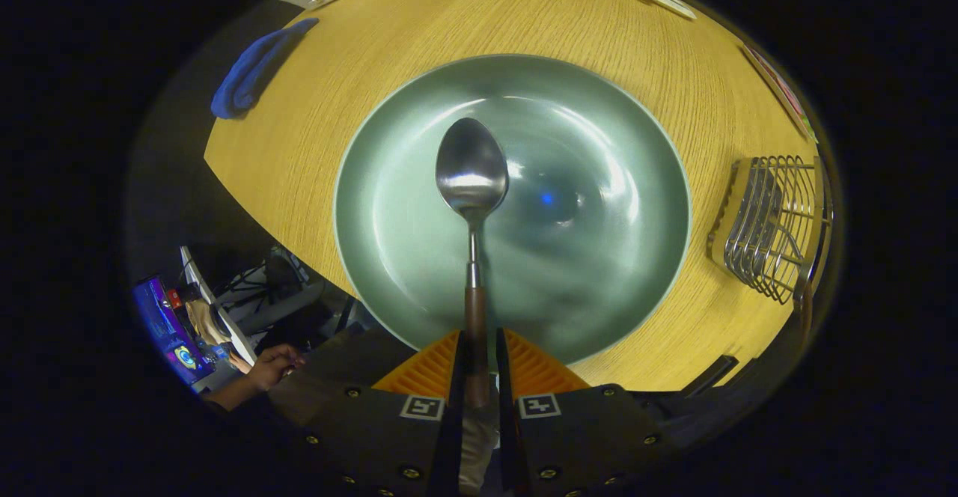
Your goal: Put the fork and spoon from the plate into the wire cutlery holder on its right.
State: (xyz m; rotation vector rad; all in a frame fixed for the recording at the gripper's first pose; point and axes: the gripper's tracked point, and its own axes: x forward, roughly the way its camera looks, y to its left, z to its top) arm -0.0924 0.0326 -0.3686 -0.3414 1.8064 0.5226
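So, progress: we judge the task about half done — the spoon [472, 171] is in our grip and lifted over the plate [419, 257], and no fork lies on the plate.
Fork: we make out a set of tines among the wires of the cutlery holder [775, 227], which suggests the fork already sits there; the wires crowd together, so we cannot be sure.
Jaws: the gripper [477, 377] has its two fingers closed on the spoon's brown handle, one on each side, gripping it near the handle's end.
Spoon: it points straight ahead from the fingers, bowl far, handle near, its bowl over the middle of the plate.
Plate: a wide grey-green dish on the wooden worktop [299, 145], just ahead of the fingers — nothing rests in it that we can see, only reflections.
Cutlery holder: a wire rack standing on the worktop to the right of the plate, apart from its rim, close to the worktop's right edge.
Left to do: we judge the spoon must be carried right, across the plate's rim, and lowered into the rack.
Other things: a blue cloth [254, 70] lies at the worktop's far left edge; a person's hand [273, 366] shows below the worktop, near left.
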